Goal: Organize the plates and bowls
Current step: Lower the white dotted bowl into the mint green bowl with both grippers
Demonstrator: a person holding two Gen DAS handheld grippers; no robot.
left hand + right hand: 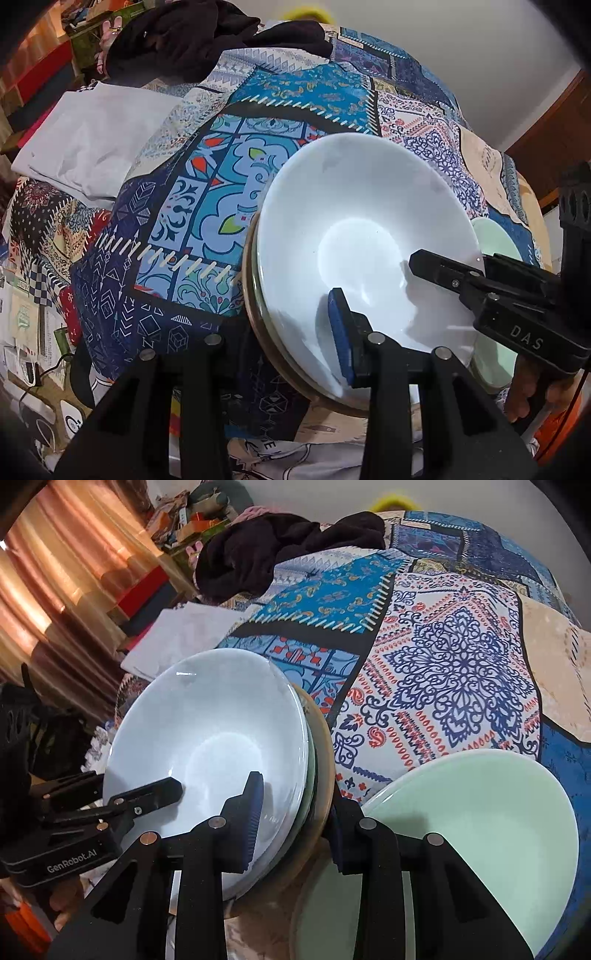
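Note:
A white bowl tops a stack with a greenish plate and a tan plate under it, on a patchwork bedspread. My left gripper is shut on the stack's near rim, its blue pad inside the bowl and the other finger outside. My right gripper is shut on the opposite rim, with one blue pad inside the bowl. Each gripper shows in the other's view, right gripper and left gripper. A pale green bowl lies just right of the stack.
A folded white cloth and a dark garment lie farther back on the bedspread. Curtains and boxes stand at the left. A hand holds the right gripper. Papers and cables litter the floor.

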